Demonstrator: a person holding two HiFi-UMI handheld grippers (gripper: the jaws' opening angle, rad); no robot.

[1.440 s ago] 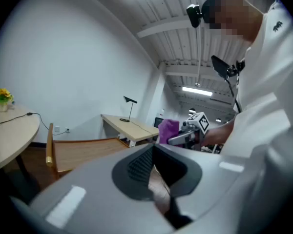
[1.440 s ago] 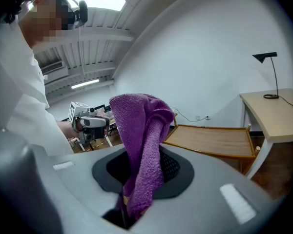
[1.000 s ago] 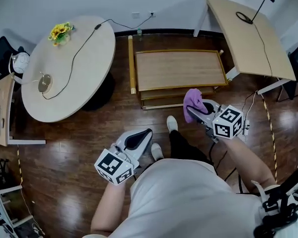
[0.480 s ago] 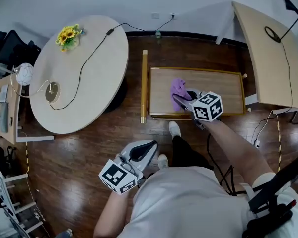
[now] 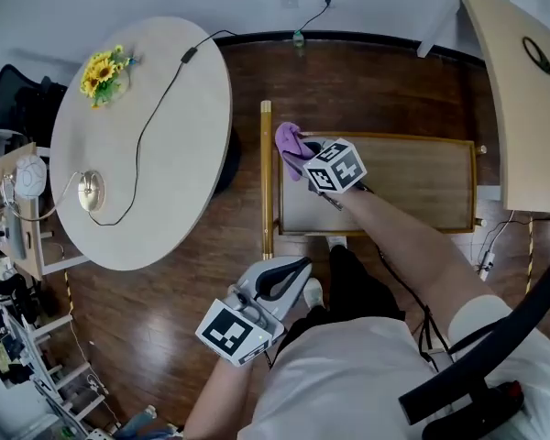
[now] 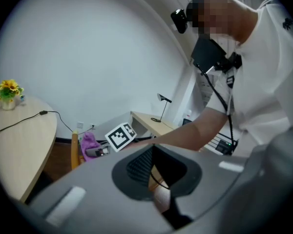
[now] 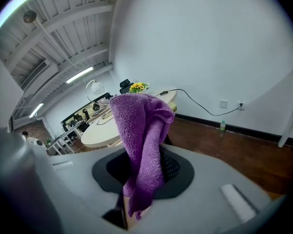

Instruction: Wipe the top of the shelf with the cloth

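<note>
- Head view is showing the right gripper [image 5: 304, 157] reaching out over the left end of the shelf [image 5: 412, 186], with the purple cloth [image 5: 289, 138] gripped in its claw.
- The cloth is sitting bunched at the far-left corner of the shelf top, right beside the gold rail [image 5: 266, 181]. From straight above I'm not able to tell whether it's actually touching the wood or hanging just over it.
- The gripper's marker cube and the person's forearm [image 5: 403, 236] are covering most of that claw and a strip of the shelf top, so head view isn't helping much with the jaws.
- Right gripper view is settling it. The jaws are clamping the cloth, which is sticking up past them and flopping down in front, blocking the middle of the picture.
- The left gripper [image 5: 277, 279] is hovering close to the person's body, over the dark wood floor [image 5: 147, 328], well apart from the shelf. In left gripper view its jaws are pressing together with nothing between them.
- The round table [image 5: 137, 136] with the sunflowers [image 5: 101, 65] is standing left of the shelf. The other table [image 5: 522, 81] on the right is getting cut off by the frame edge.
</note>
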